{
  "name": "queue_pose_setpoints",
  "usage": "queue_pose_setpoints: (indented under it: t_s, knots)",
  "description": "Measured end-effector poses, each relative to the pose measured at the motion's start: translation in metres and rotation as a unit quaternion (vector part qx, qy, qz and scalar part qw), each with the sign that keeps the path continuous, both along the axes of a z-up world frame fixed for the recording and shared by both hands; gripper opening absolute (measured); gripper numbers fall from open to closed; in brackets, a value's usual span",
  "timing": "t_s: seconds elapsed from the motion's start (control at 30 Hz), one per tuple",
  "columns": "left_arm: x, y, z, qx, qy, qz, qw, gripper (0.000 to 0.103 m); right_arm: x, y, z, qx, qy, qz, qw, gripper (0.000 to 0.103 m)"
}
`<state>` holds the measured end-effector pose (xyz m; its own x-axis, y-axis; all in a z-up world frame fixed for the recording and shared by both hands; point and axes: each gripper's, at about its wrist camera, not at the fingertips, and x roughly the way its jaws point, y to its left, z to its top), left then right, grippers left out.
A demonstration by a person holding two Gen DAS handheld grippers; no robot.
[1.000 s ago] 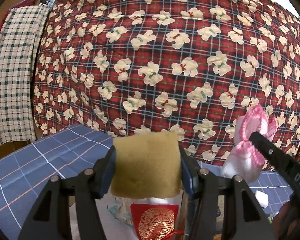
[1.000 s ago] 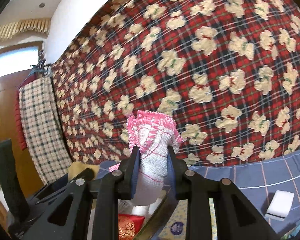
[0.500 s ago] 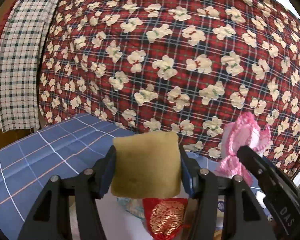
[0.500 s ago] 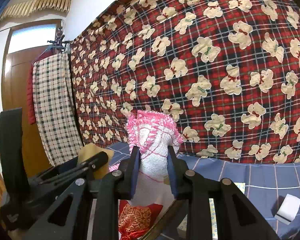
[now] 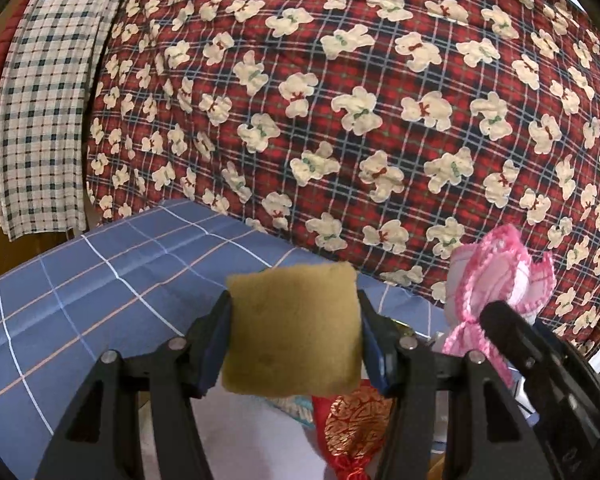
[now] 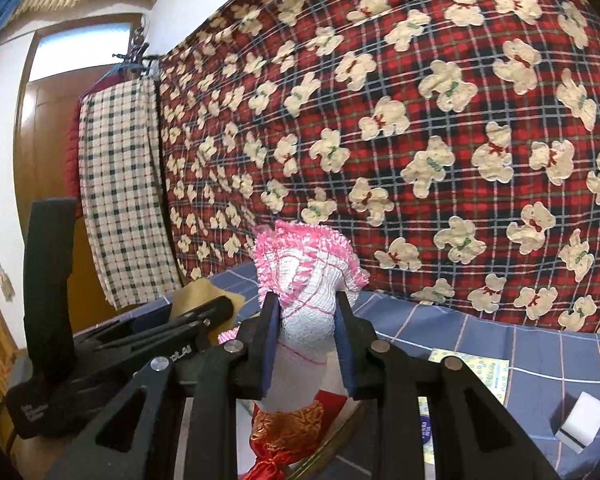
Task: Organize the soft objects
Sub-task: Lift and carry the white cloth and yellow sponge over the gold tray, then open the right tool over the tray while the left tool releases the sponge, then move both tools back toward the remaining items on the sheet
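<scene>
A tan sponge sits clamped between the pads of the left claw, raised above a blue checked sheet. The right claw, just beside it, pinches a pink-frilled white pouch upright. Below both lies a red-and-gold pouch.

Left gripper clamped on tan pad, right gripper alongside, pinching pink-frilled mesh, both raised

Both devices are showing black plastic frames: the left gripper and right gripper are carrying blue pads inside their fingers, silver screws dotting the linkages.
</scene>
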<state>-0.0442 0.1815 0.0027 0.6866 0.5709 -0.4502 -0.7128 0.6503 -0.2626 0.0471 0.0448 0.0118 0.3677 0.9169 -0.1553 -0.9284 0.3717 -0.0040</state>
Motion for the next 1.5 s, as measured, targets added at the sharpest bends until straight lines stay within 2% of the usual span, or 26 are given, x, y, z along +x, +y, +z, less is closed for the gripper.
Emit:
queue_pose_setpoints:
  t_s: [0.7, 0.83, 0.97, 1.23, 1.3, 1.37, 1.5]
  knots:
    - [-0.011, 0.01, -0.007, -0.023, 0.001, 0.005, 0.9997, 0.059, -0.022, 0.031, -0.023, -0.104, -0.032, 0.03, 0.994, 0.03]
    - [-0.012, 0.01, -0.008, -0.025, 0.0, 0.004, 0.9997, 0.061, -0.022, 0.034, -0.026, -0.114, -0.028, 0.039, 0.992, 0.043]
    - [-0.015, 0.01, -0.007, -0.024, -0.01, 0.006, 0.9996, 0.071, -0.021, 0.033, -0.028, -0.114, -0.023, 0.044, 0.992, 0.054]
    - [-0.016, 0.009, -0.007, -0.026, -0.015, 0.0, 0.9996, 0.072, -0.023, 0.03, -0.027, -0.106, -0.025, 0.039, 0.993, 0.054]
    - [-0.016, 0.008, -0.008, -0.027, -0.015, -0.002, 0.9995, 0.076, -0.022, 0.028, -0.026, -0.104, -0.025, 0.036, 0.994, 0.055]
    - [-0.016, 0.006, -0.007, -0.024, -0.017, -0.003, 0.9996, 0.088, -0.021, 0.027, -0.026, -0.104, -0.026, 0.032, 0.994, 0.055]
    - [-0.014, 0.0, -0.006, -0.014, -0.019, -0.009, 0.9997, 0.092, -0.018, 0.024, -0.026, -0.102, -0.027, 0.022, 0.994, 0.055]
